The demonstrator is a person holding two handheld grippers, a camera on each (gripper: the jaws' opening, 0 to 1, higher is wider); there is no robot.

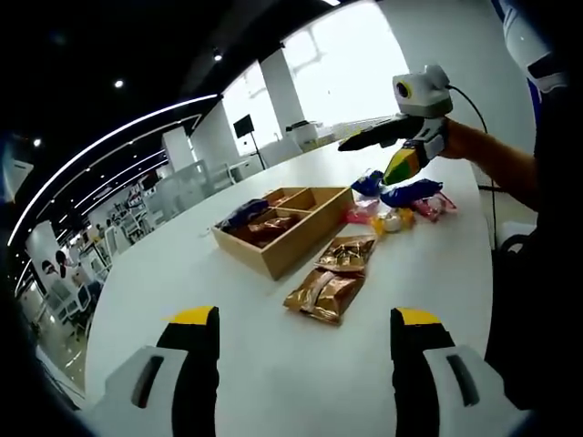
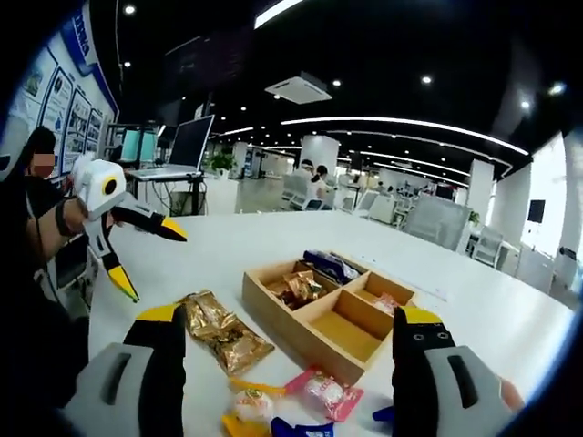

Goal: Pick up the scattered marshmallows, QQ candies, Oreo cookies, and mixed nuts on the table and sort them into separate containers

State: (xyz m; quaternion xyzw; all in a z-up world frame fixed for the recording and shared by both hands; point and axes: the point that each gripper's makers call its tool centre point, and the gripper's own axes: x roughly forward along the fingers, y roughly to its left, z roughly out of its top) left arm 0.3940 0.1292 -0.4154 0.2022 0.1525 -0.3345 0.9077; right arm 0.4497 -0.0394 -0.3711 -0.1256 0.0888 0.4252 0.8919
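A wooden compartment box (image 1: 293, 248) sits mid-table holding a blue packet (image 2: 330, 265), a brown packet (image 2: 301, 287) and a pink sweet (image 2: 387, 303). Two gold snack packets (image 1: 332, 278) lie beside it on the table. A cluster of colourful wrapped candies (image 1: 401, 205) lies beyond the box. My left gripper (image 1: 305, 317) is open over bare table, short of the gold packets (image 2: 219, 330), and also appears from the other side as the left gripper (image 2: 158, 266). My right gripper (image 2: 290, 317) is open above the candies (image 2: 310, 396); the right gripper (image 1: 366, 161) hovers in the air.
The round white table (image 1: 182, 273) stands in an open office with desks, monitors (image 2: 187, 144) and people far behind. A person's arm (image 1: 496, 159) and dark clothing border the table on the right of the left gripper view.
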